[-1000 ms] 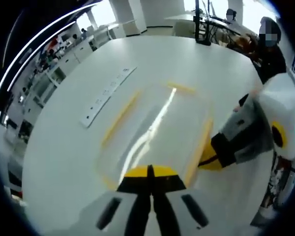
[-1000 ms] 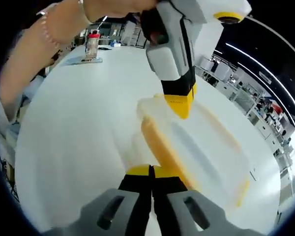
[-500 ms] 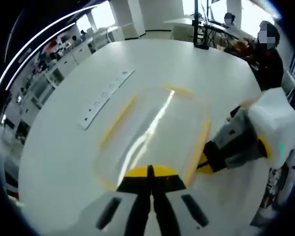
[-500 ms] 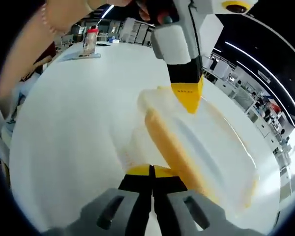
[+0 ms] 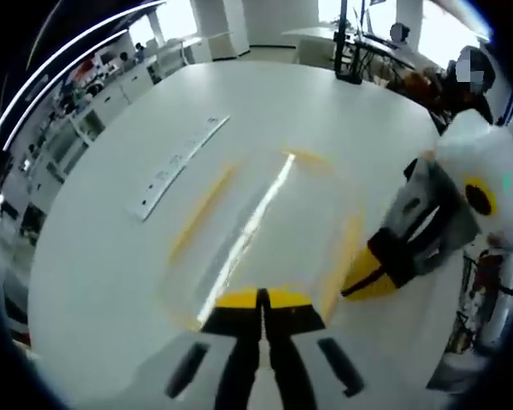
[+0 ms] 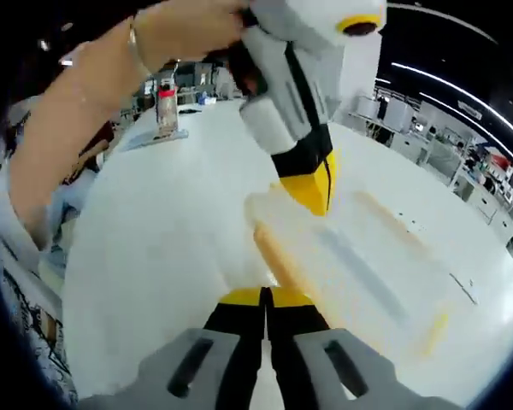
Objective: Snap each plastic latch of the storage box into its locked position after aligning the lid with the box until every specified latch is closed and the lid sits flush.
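Across the middle of the left gripper view, the clear storage box (image 5: 256, 226) with its lid (image 5: 265, 213) on lies on the white counter (image 5: 111, 256), yellow latches (image 5: 201, 209) along its edges. The left gripper (image 5: 261, 301) rises from the bottom centre, fingers together, tips at the box's near end. The right gripper (image 5: 372, 278) enters from the right, its yellow tips pressed together at the latch on the box's right edge. A white power strip (image 5: 175, 166) lies upper left of the box. Seen from the right gripper view, the left gripper (image 6: 312, 188) reaches down from the top onto the box (image 6: 359, 265), held by a hand (image 6: 179, 30). A bottle (image 6: 165, 102) stands at the upper left.
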